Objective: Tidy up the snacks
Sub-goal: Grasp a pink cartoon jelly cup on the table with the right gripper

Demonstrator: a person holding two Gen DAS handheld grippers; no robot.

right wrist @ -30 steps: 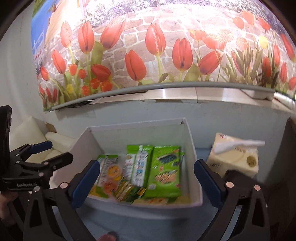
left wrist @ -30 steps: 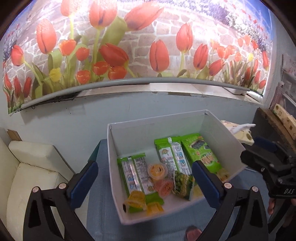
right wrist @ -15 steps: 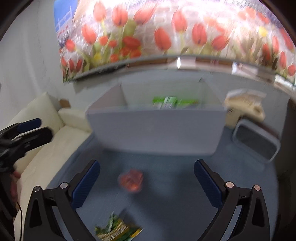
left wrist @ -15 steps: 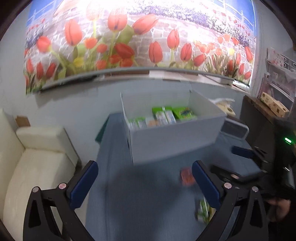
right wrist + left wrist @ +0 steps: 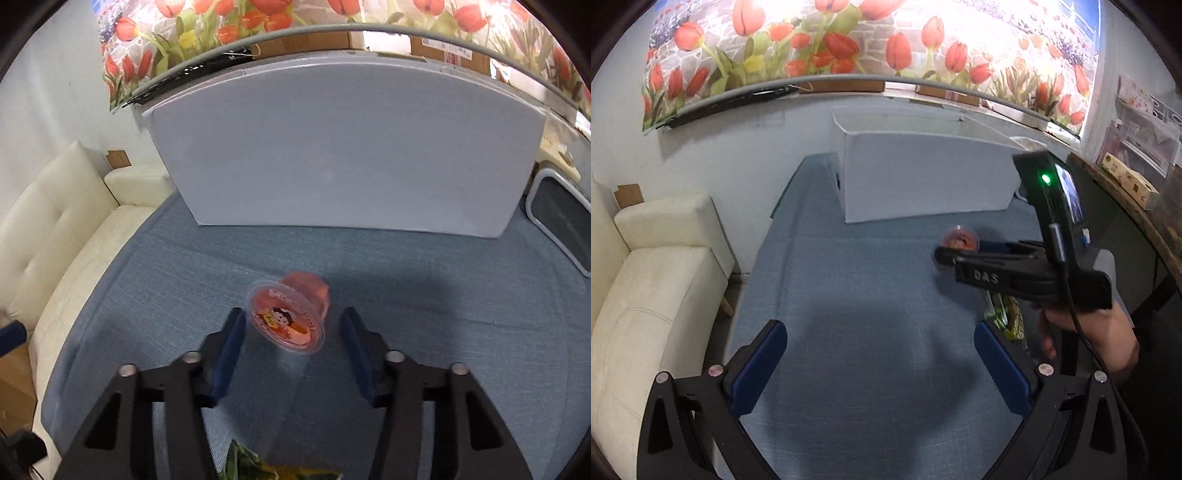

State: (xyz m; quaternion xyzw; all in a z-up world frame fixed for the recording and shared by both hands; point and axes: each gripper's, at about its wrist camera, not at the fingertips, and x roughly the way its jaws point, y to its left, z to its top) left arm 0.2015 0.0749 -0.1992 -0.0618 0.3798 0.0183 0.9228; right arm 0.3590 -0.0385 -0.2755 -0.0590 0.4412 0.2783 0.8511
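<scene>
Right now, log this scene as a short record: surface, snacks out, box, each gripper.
surface: blue cloth
snack targeted: pink jelly cup, lying on its side on the cloth
other snack: green packet, on the cloth, nearer the person
box: white box, behind the cup, contents hidden
right gripper: jaws closing around the cup, pads not yet touching
left gripper: open, nothing between its fingers

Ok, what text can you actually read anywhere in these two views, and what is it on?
"DAS": side of the black right gripper, seen from the left wrist.
Lid print on the pink jelly cup: blurred, unreadable.
Labels on the brown cardboard boxes behind the white box: too small.
</scene>
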